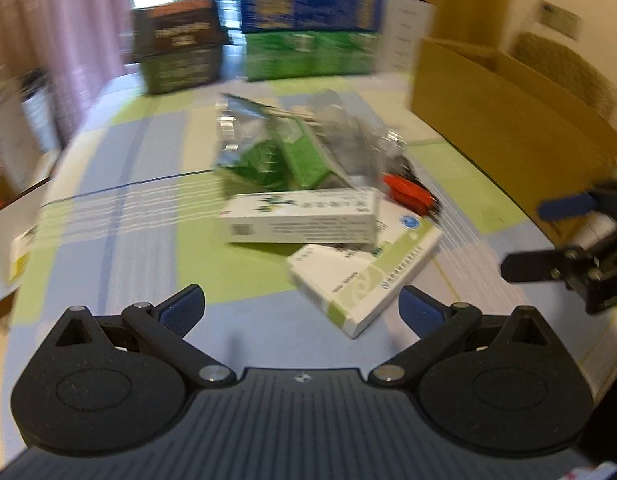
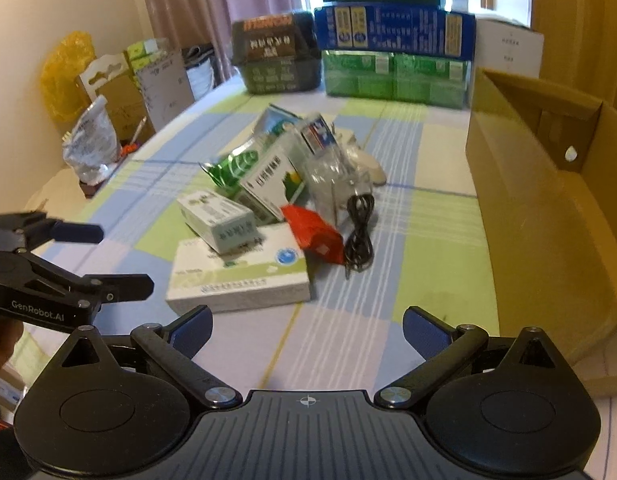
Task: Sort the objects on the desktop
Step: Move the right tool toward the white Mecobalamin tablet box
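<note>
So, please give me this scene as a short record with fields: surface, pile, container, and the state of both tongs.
surface: checked tablecloth
pile: flat white box, small white box on top of it, red packet, black cable
container: open cardboard box, right of the pile
left tongs: open, empty
right tongs: open, empty

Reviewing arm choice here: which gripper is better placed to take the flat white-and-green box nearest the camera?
Left, probably. The left gripper is open with the flat box just ahead of its fingers; the right gripper, also open, has bare cloth ahead, the box off to its left.
</note>
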Action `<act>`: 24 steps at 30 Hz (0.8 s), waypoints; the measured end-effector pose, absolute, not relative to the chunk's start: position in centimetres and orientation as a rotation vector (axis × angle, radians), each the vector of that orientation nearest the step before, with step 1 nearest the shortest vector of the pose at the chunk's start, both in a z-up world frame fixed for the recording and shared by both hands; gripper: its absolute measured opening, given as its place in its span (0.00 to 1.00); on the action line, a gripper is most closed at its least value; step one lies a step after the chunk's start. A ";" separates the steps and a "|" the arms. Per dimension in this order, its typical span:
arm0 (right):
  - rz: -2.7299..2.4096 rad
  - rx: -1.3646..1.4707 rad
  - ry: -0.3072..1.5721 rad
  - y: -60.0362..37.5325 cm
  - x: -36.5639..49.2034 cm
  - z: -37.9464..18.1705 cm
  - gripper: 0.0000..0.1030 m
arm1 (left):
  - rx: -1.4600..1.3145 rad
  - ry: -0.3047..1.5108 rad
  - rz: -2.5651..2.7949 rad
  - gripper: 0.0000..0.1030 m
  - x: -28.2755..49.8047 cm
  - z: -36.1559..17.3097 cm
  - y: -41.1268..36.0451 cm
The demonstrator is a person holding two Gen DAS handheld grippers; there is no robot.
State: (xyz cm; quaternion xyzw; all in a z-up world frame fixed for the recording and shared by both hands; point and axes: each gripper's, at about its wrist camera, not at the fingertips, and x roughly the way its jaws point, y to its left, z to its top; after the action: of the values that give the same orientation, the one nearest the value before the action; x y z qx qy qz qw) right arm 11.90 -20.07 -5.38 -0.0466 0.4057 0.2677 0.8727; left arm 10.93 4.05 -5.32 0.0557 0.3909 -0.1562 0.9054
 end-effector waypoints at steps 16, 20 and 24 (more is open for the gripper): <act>0.495 -0.130 0.877 -19.9 13.7 -8.9 0.97 | 0.226 0.847 -0.657 0.98 13.9 -9.2 1.9; 0.465 -0.074 0.882 -20.7 14.0 -8.7 0.97 | 0.247 0.864 -0.793 0.98 12.7 -8.5 0.1; 0.446 -0.020 0.881 -21.5 14.1 -8.2 0.97 | 0.346 0.826 -0.820 0.98 11.5 -7.7 -1.1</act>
State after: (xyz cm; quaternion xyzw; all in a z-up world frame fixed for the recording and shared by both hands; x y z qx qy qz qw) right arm 14.05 -21.49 -8.20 -0.0095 0.4228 0.2142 0.8805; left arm 11.48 -1.14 -7.70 0.1624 0.3880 -0.3852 0.8214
